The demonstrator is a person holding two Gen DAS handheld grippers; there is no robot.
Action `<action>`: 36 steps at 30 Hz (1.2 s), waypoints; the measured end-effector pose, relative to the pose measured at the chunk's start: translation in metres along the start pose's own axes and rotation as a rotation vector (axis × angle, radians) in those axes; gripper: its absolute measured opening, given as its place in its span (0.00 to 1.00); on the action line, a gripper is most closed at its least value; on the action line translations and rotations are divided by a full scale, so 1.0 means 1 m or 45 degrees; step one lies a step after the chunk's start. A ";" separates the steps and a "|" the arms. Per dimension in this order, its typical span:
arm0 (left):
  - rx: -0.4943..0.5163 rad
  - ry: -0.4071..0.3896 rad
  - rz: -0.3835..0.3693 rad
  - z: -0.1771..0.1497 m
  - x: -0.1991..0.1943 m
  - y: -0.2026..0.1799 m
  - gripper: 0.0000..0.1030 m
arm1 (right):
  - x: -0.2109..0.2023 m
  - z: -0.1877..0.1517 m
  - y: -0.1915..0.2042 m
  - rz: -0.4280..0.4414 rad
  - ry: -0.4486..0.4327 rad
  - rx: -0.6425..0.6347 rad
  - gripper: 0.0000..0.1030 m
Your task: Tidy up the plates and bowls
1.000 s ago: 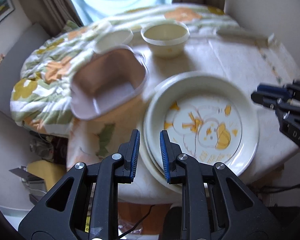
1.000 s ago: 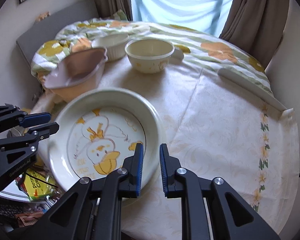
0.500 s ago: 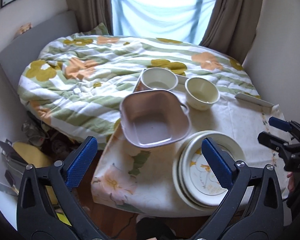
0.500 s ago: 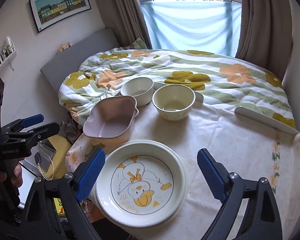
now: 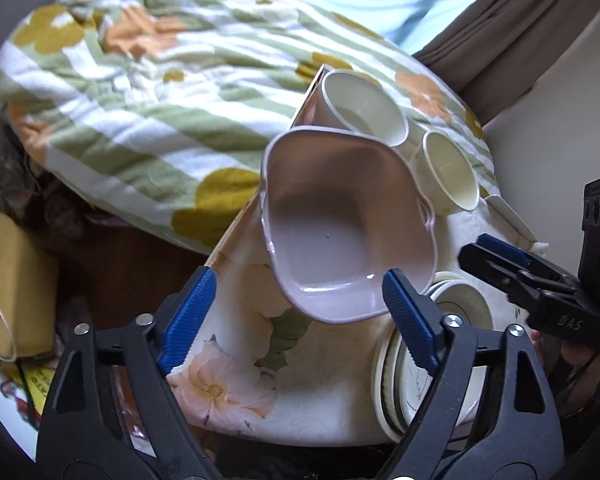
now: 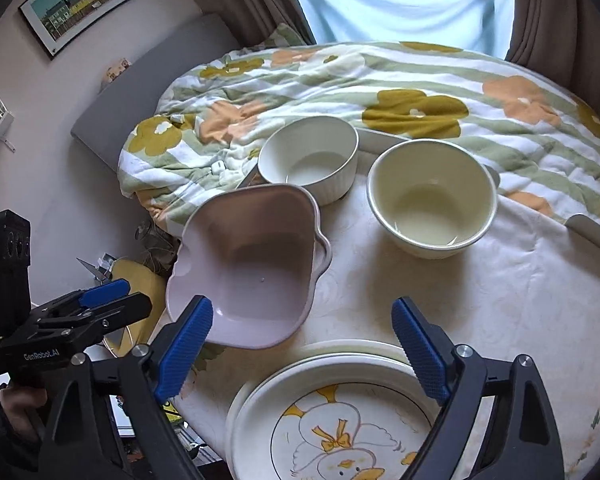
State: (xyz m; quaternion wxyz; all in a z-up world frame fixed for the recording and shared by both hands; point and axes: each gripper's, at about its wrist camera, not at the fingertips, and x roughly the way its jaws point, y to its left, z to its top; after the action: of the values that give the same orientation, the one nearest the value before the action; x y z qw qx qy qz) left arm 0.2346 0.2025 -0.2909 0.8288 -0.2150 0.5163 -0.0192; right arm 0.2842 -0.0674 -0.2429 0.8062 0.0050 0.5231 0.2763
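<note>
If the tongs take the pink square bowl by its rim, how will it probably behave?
The pink square bowl looks rigid, so its shape should hold. Its glossy surface may slip between the pads. It already sits tilted near the table edge, so a push could tip it off; it is probably breakable.

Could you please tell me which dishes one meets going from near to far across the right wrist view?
Duck-print white plate → pink squarish bowl → cream round bowl → white ribbed ramekin.
</note>
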 end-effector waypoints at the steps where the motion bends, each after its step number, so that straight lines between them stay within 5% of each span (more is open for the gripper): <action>1: -0.007 0.019 -0.010 0.002 0.007 0.002 0.69 | 0.012 0.002 0.000 -0.004 0.032 0.011 0.71; 3: -0.022 0.064 -0.018 0.008 0.023 0.008 0.57 | 0.028 0.004 -0.001 -0.007 0.088 0.030 0.58; 11: 0.015 0.148 0.000 0.027 0.061 0.017 0.19 | 0.063 0.013 -0.005 -0.039 0.150 0.057 0.29; 15: 0.057 0.145 -0.002 0.029 0.064 0.014 0.16 | 0.070 0.016 -0.004 -0.071 0.145 0.038 0.14; 26: 0.211 0.052 0.100 0.030 0.035 -0.011 0.16 | 0.048 0.013 0.007 -0.067 0.051 -0.019 0.14; 36: 0.325 -0.088 0.167 -0.001 -0.026 -0.090 0.16 | -0.039 -0.019 -0.007 -0.017 -0.129 -0.025 0.14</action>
State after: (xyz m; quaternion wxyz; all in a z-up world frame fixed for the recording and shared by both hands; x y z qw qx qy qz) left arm 0.2389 0.1274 -0.2360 0.8660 -0.0742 0.4939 -0.0233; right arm 0.2597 -0.0965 -0.2206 0.8334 0.0076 0.4789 0.2756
